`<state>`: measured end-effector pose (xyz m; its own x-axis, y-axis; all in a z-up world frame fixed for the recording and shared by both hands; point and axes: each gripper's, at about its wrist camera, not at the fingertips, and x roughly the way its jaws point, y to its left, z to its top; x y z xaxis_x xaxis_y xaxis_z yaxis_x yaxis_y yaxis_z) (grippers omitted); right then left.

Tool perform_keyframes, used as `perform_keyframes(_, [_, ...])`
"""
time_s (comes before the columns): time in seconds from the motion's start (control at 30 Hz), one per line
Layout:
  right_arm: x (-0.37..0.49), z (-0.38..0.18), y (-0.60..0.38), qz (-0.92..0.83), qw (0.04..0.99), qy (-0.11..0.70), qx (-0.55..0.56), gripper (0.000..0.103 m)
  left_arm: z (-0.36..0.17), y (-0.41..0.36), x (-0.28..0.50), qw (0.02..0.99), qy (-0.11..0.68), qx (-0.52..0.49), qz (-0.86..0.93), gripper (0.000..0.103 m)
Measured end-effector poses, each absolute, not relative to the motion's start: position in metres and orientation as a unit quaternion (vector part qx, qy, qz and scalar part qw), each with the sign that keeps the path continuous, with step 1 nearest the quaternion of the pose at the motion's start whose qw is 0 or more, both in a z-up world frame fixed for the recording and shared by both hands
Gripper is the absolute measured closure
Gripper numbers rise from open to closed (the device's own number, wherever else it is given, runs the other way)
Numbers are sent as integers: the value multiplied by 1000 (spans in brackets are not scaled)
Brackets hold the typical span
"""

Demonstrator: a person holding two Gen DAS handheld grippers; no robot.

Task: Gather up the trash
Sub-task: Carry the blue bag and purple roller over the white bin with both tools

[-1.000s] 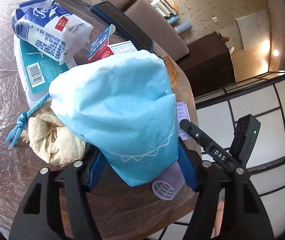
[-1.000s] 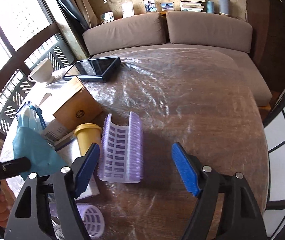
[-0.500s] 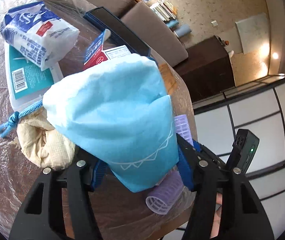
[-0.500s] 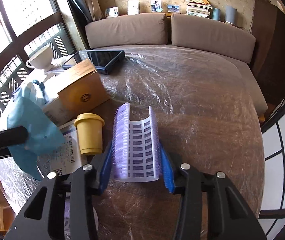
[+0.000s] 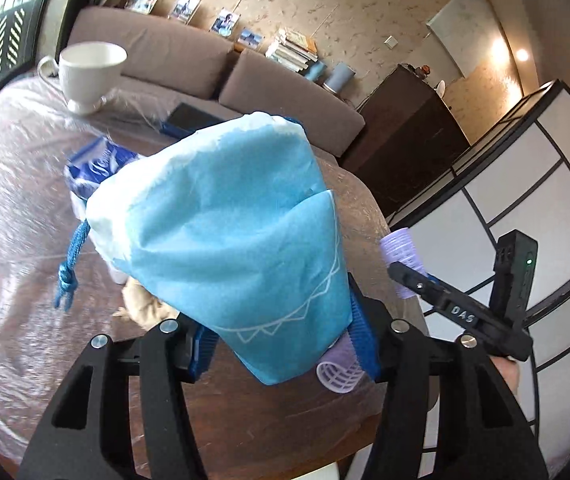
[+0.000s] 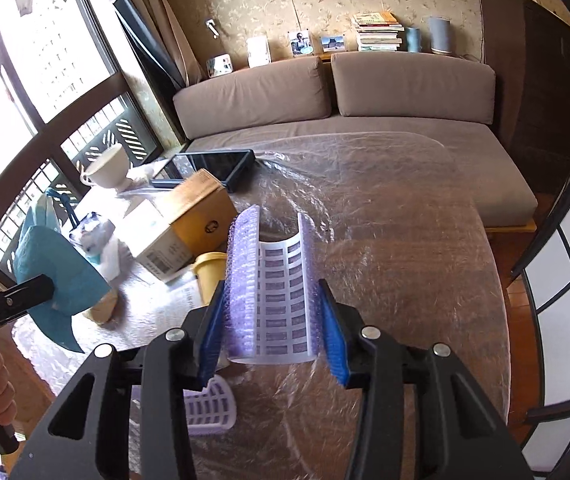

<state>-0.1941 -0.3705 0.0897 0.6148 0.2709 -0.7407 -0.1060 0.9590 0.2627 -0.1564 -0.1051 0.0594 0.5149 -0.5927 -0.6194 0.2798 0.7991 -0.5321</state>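
Two grippers are both clamped on something. The left gripper [image 5: 281, 344] pinches the bottom of a light blue drawstring fabric bag [image 5: 221, 232], which stands up from between its blue pads. The right gripper [image 6: 271, 320] squeezes a split-open purple bristly hair roller [image 6: 273, 284] lifted above the plastic-covered wooden table [image 6: 405, 264]. A second purple plastic roller [image 6: 209, 408] lies on the table just below its left finger, a yellow cup [image 6: 209, 272] just beyond.

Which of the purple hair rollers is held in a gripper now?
The split-open purple roller, clamped in the right gripper. The other roller lies on the table.
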Motion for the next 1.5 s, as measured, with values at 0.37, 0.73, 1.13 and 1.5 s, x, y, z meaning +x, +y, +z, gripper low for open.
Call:
perform_keyframes(0.37, [-245,116,-340,172,891,408,102,60,72,-87,-187,867,412,-161,-228,46])
perform_keyframes(0.73, [-286,104,-310,212,871,432,99,60,60,-77,-231,865,431,-152,-206,46])
perform_keyframes(1.13, [-343,99,-300,177,869,448,113,60,50,-60,-271,855,448,-123,-231,46])
perform_keyframes(1.5, [-391,78,-270,144,863,470,115,60,33,-51,-313,843,467,-70,-259,46])
